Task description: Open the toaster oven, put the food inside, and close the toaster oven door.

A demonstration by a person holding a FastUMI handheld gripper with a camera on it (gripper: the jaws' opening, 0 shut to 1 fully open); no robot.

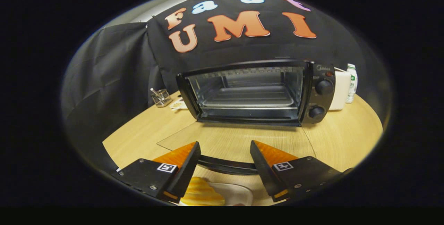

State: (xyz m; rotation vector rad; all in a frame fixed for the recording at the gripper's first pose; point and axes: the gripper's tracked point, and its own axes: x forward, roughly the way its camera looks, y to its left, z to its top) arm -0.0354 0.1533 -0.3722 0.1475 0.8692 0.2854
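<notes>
Gripper view is looking across a wooden table at the oven, which is standing open with its glass door lying flat toward the camera. The gripper is hanging in front of the oven with its fingers spread wide, gripping nothing and touching nothing. The door's dark handle is running across the gap between the fingertips, close to them, but whether it is touching either one cannot be told. Inside the oven, a tray is sitting on the rack with no food on it. The food, a ridged yellow piece, is lying on a clear plate on the near side of the oven door, below and behind the fingertips, nearer the left finger. Two knobs are showing on the oven's right panel. Right of the oven, a white box is standing against it, with a bottle just beyond. Left of the oven, a small wire holder is sitting on the table near the cloth wall.
</notes>
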